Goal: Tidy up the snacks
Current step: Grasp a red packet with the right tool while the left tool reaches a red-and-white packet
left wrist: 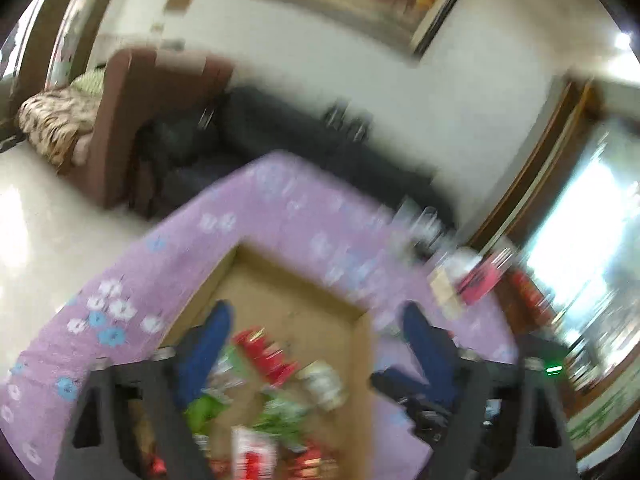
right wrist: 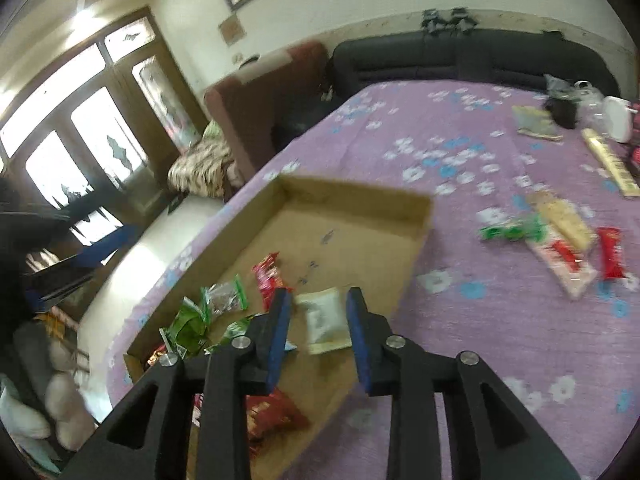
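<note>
A shallow cardboard box [right wrist: 422, 216] lies on a purple flowered tablecloth [right wrist: 480, 320] and holds several snack packets: green, red and a white one [right wrist: 322, 322]. My right gripper [right wrist: 318, 300] is open above the box's near end, with the white packet lying between and below its fingers. Loose snacks lie right of the box: a green packet [right wrist: 512, 230], a red packet [right wrist: 610, 252] and pale bars [right wrist: 564, 220]. My left gripper [left wrist: 316, 316] is open and empty over the same box [left wrist: 362, 364], above red [left wrist: 266, 354] and green [left wrist: 280, 416] packets. The left view is blurred.
A black sofa [right wrist: 460, 56] and a brown armchair [right wrist: 256, 112] stand behind the table. At the table's far right are a book [right wrist: 536, 122], a long box [right wrist: 610, 162], a white jug [right wrist: 618, 118] and dark items. Glass doors [right wrist: 80, 128] are at left.
</note>
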The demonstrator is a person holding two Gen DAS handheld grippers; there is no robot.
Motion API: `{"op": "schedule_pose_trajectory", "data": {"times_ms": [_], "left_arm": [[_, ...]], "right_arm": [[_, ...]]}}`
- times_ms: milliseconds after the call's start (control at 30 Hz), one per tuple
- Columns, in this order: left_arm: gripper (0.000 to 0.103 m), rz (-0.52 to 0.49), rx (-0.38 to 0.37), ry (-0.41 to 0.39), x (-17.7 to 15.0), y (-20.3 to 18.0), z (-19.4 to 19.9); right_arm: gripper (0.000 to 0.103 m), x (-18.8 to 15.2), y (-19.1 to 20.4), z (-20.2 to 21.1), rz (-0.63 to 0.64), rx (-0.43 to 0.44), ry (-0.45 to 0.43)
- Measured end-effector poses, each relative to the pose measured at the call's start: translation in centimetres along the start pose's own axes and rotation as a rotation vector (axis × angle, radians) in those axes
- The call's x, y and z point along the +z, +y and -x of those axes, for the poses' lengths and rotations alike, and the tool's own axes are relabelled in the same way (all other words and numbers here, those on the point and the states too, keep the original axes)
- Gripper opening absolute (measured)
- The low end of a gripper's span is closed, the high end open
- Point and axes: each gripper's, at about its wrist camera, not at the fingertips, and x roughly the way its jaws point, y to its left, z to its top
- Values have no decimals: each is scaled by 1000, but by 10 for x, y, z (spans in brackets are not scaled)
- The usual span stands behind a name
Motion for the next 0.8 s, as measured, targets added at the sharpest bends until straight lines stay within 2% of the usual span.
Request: {"op": "schedule_pose_trajectory", "data": {"times_ms": [33,67,133,233,300,367,433,467,500,567,633,800], "left_arm": [[102,23,-59,-60,-2,-3,14],[102,44,-126,-80,-6,-5,22],[102,55,-203,17,-15,-13,16],[102,28,-214,129,-31,-28,-3],[102,-10,-164,173,-48,-41,-16],[102,-43,-144,241,-64,-53,-34],[101,-76,-125,289,-76,-64,-47],[97,-97,-120,314,-82,-69,-54],[94,-114,-122,339,-88,-76,-59],[75,-140,-129,394,-101,-86,-69],[65,-162,-147,443,-112,-95,-78],[65,-167,-134,483,-122,-102,-84]], "right_arm": [[36,0,-10,9,-15,-7,-20],[40,0,-24,20,-31,-27,-42],[41,0,-47,35,-50,-82,-64],[41,-4,-98,56,-103,-198,-73],[41,-8,-134,70,-161,-259,-76],[41,-13,-172,84,-228,-317,-80],[41,-14,-195,89,-267,-345,-80],[41,-14,-207,90,-282,-354,-78],[41,-13,-213,89,-285,-356,-73],[40,-7,-225,81,-282,-359,-60],[41,1,-232,71,-290,-371,-59],[41,25,-236,31,-273,-403,-21]]}}
